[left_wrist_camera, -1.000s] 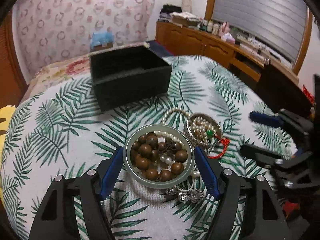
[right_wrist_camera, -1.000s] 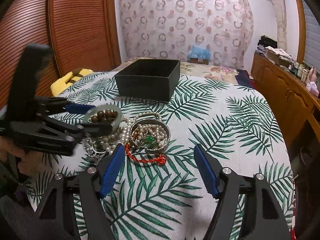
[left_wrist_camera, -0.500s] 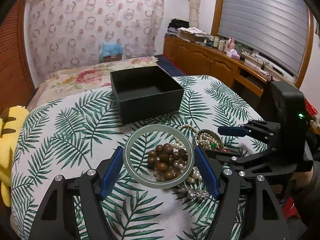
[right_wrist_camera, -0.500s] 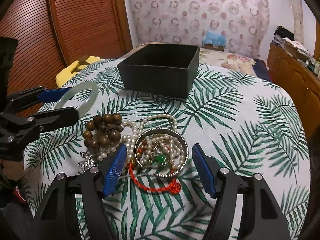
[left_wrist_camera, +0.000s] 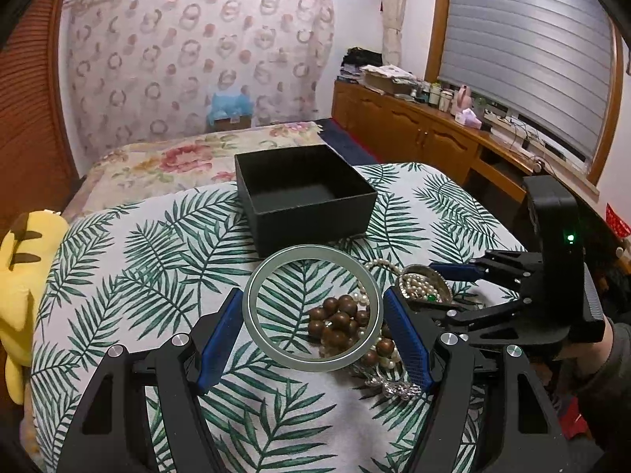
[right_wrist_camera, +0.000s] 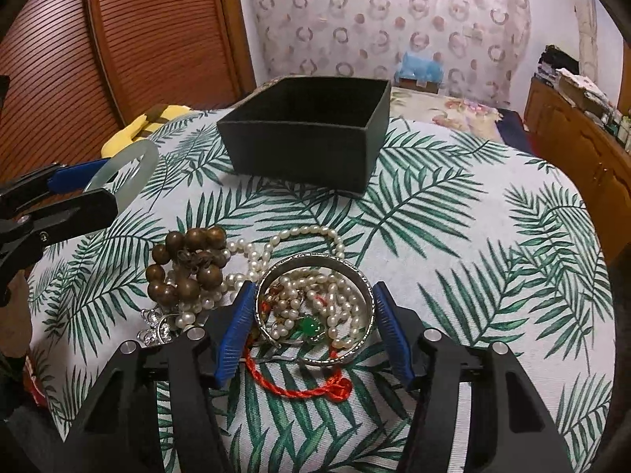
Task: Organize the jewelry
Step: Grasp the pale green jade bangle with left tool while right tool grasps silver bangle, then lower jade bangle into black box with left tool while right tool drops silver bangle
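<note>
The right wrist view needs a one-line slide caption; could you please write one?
Right tool closing around the silver bangle in the jewelry pile, black box behind, left tool holding the jade bangle.

My left gripper [left_wrist_camera: 313,335] has the pale green bangle [left_wrist_camera: 313,308] clamped between both blue pads, ring held clear of the leaf-print cloth [left_wrist_camera: 130,276]. Through the ring, lower right: brown wooden beads [left_wrist_camera: 339,321] with pearls. Black open box [left_wrist_camera: 303,197] at frame centre, just above the bangle. Right gripper [left_wrist_camera: 441,285] comes in from the right edge, jaws closing around the silver bangle [left_wrist_camera: 424,285]; can't tell contact from here. Yellow plush [left_wrist_camera: 23,276] at left edge.
</note>
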